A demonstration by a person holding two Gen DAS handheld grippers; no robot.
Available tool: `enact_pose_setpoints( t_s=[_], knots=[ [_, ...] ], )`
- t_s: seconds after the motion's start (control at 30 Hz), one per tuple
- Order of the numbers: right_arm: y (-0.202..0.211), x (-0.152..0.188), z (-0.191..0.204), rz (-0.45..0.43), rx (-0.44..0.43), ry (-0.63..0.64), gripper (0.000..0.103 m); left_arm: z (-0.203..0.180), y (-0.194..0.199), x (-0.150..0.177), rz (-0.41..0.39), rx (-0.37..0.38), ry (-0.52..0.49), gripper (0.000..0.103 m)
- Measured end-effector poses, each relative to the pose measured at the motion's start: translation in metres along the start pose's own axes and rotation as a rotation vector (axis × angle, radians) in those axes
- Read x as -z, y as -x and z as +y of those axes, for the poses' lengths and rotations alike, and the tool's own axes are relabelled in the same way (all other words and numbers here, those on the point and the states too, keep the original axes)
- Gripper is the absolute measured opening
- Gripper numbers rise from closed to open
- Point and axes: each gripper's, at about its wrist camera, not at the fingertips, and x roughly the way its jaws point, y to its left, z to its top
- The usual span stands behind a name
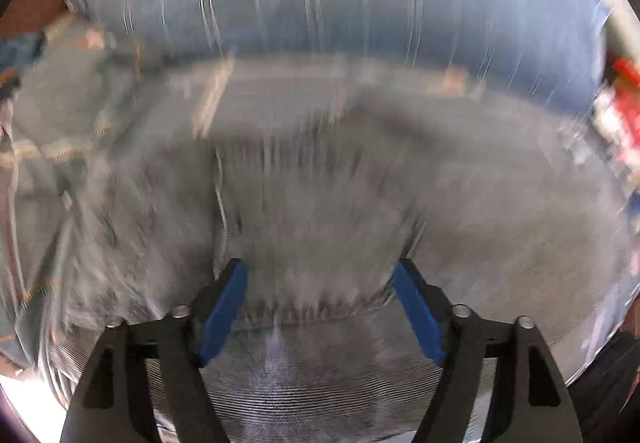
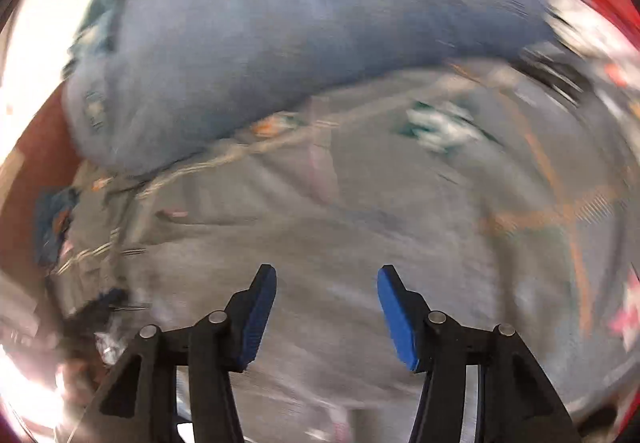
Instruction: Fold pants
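Pants (image 1: 320,183) lie directly ahead of both spread, empty grippers: left gripper (image 1: 320,269) at a ribbed hem edge, nearer; right gripper (image 2: 326,275) over mid-fabric.

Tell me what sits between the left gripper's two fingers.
In the left wrist view, the open left gripper frames a ribbed edge of the grey pants, blurred by motion; nothing else shows there.

Through heavy blur, the left gripper (image 1: 320,271) spreads its blue pads (image 1: 224,309) wide over the hem of grey jeans (image 1: 320,203) on blue cloth (image 1: 320,3).
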Motion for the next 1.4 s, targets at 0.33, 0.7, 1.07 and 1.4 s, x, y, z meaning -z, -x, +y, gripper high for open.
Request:
enact_pose_setpoints(
  t_s=[0.33, 0.7, 1.07, 1.4],
  knots=[
    [-0.156, -0.043, 0.201, 0.211, -0.071, 0.506, 0.038, 0.0, 0.006, 0.013, -0.132, 0.031, -0.028, 0.082],
    [-0.229, -0.018, 0.256, 0.268, 0.189, 0.886, 0.001, 0.0, 0.008, 0.022, -0.184, 0.054, -0.043, 0.084],
    [-0.231, -0.04, 0.237, 0.245, 0.11, 0.698, 0.008, 0.001, 0.006, 0.02, -0.196, 0.03, -0.058, 0.084],
    [-0.237, -0.027, 0.203, 0.314, 0.183, 0.677, 0.01, 0.0, 0.004, 0.02, -0.199, 0.021, -0.055, 0.085]
  ],
)
